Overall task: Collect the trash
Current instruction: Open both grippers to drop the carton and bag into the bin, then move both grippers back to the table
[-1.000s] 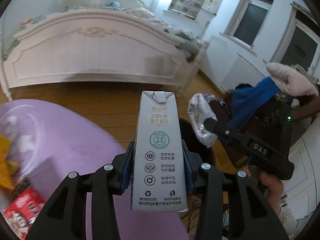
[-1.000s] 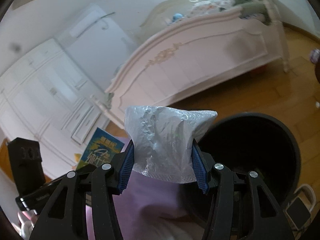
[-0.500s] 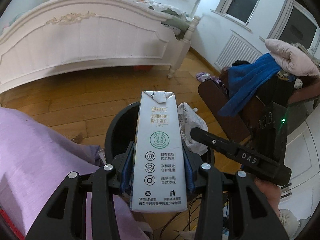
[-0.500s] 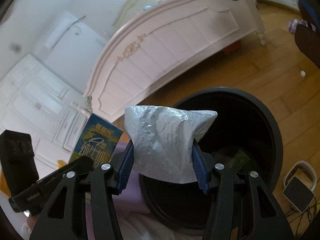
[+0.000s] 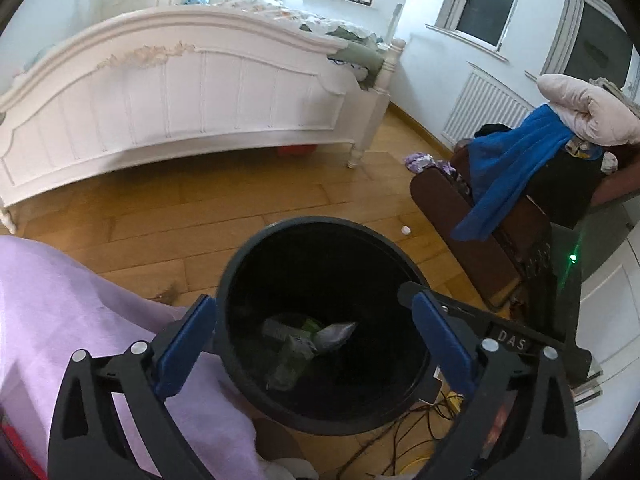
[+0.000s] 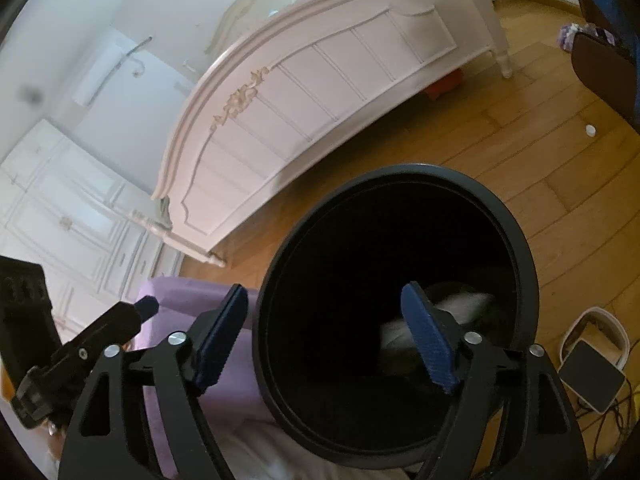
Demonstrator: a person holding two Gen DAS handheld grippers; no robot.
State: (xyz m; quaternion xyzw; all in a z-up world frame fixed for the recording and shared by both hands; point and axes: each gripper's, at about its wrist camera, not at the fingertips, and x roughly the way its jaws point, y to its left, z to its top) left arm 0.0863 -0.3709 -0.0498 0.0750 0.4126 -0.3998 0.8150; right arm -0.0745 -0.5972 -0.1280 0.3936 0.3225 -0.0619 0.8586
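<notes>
A round black trash bin (image 5: 320, 320) stands on a wooden floor (image 5: 200, 216). Both grippers hang above its mouth. The left gripper (image 5: 316, 340) has its jaws spread wide and holds nothing. The right gripper (image 6: 326, 334) is likewise wide open and empty. Deep inside the bin lies trash (image 5: 308, 340): a pale carton, a silvery wrapper and something green, dim and hard to tell apart. In the right wrist view the bin's interior is nearly black, with only a blurred pale shape (image 6: 460, 304). Beyond the bin stands a white bed (image 5: 180, 92); beside it, lilac cloth (image 5: 72, 312), cut off at the frame.
</notes>
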